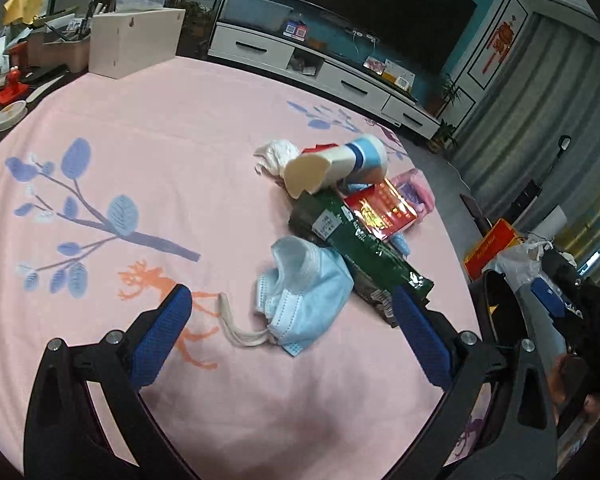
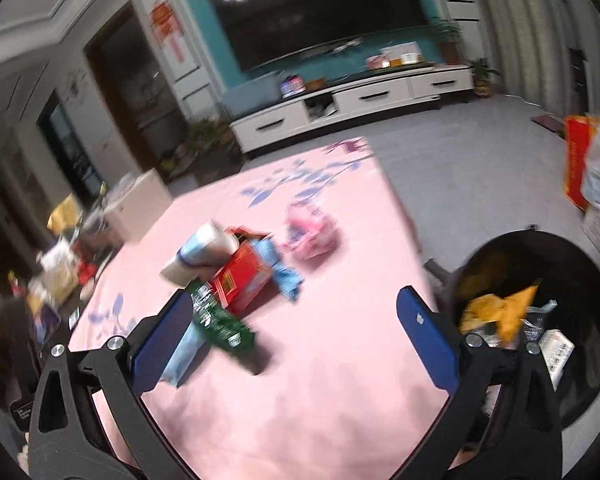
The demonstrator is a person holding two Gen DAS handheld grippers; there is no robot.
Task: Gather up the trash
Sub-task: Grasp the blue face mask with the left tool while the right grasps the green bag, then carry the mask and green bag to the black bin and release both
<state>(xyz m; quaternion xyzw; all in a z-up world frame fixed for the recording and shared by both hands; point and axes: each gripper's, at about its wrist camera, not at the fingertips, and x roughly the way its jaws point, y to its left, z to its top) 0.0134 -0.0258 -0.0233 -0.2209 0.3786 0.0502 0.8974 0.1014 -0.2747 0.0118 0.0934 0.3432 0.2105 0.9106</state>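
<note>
Trash lay heaped toward the far right part of the pink tablecloth (image 1: 148, 128), which covered the table and carried blue leaf prints and an orange deer. Beside the table's right edge stood a black trash bin (image 2: 580, 252), already holding yellow wrappers (image 2: 496, 312) and some paper. In the heap, the long dark green snack bag (image 1: 364, 248) ran diagonally, its near end reaching the left gripper's right finger in the left wrist view. A crumpled blue face mask (image 1: 304, 296) sat against the bag's left side, its ear loops trailing on the cloth. A white paper cup with a blue band (image 1: 340, 164) lay tipped on its side on top of the pile, partly over the green bag. A red carton (image 1: 380, 208) lay just behind the bag, a pink packet (image 1: 414, 192) beyond it, and a wadded white tissue (image 1: 276, 154) touched the cup's left side.

The left gripper (image 1: 290, 312) hovered with its blue-padded fingers spread wide on either side of the mask, holding nothing. The right gripper (image 2: 296, 312) was likewise spread wide and empty, between the heap and the bin; its view was motion-blurred.
</note>
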